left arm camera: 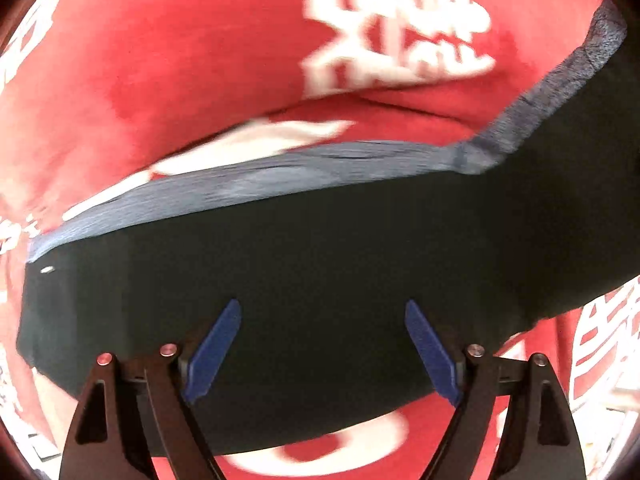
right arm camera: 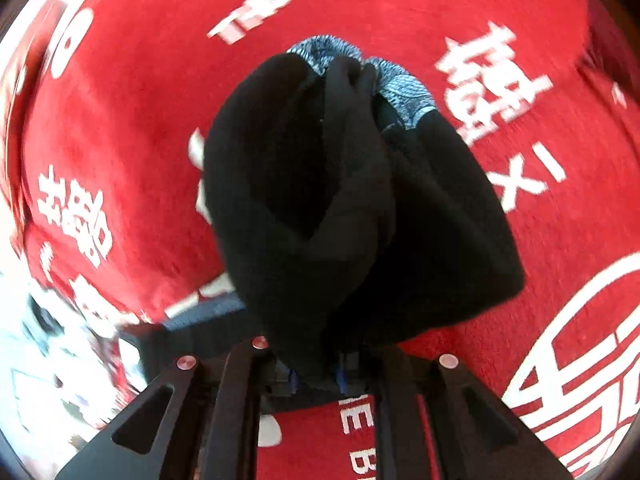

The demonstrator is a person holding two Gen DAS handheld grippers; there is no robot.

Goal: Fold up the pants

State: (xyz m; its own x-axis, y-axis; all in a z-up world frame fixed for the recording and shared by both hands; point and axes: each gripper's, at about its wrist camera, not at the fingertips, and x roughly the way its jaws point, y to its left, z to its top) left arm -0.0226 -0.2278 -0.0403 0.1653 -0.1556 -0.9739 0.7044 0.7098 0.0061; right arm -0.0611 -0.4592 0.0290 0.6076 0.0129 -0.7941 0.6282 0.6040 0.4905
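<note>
The pants (left arm camera: pixel 320 260) are black with a grey-blue ribbed waistband (left arm camera: pixel 280 176). In the left wrist view they lie flat across a red cloth. My left gripper (left arm camera: pixel 323 306) hovers over the black fabric, its blue pads (left arm camera: pixel 212 352) wide apart and nothing between them. In the right wrist view a bunched part of the pants (right arm camera: pixel 340 200) hangs from my right gripper (right arm camera: pixel 318 380), which is shut on the fabric. A bit of the waistband (right arm camera: pixel 400 84) shows at the far end of the bundle. The right pads are mostly hidden by cloth.
A red cloth (left arm camera: pixel 180 60) with large white printed characters covers the surface under the pants and fills most of the right wrist view too (right arm camera: pixel 140 120). At that view's lower left lies a bright blurred area (right arm camera: pixel 48 360) past the cloth's edge.
</note>
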